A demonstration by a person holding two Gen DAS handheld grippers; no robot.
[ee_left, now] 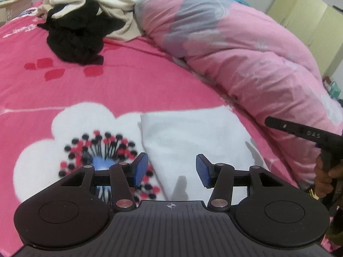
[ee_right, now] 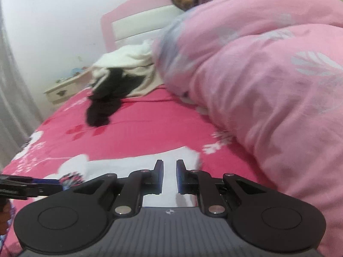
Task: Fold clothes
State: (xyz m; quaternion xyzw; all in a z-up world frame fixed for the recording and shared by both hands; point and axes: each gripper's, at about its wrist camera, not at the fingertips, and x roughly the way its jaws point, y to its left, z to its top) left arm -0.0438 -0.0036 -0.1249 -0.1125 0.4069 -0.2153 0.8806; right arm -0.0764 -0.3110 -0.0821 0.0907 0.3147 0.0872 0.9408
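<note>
A flat, folded white cloth (ee_left: 193,141) lies on the pink flowered bedsheet (ee_left: 128,85) just beneath both tools. The left tool (ee_left: 172,171) stands apart and empty; the right tool (ee_right: 169,176) is barely apart, holding nothing. Soft, light fabric, best pinched at an edge. Ahead lie a black-and-cream clothes pile (ee_left: 85,21) and, rightward, a bulky pink quilt (ee_left: 246,53)
</note>
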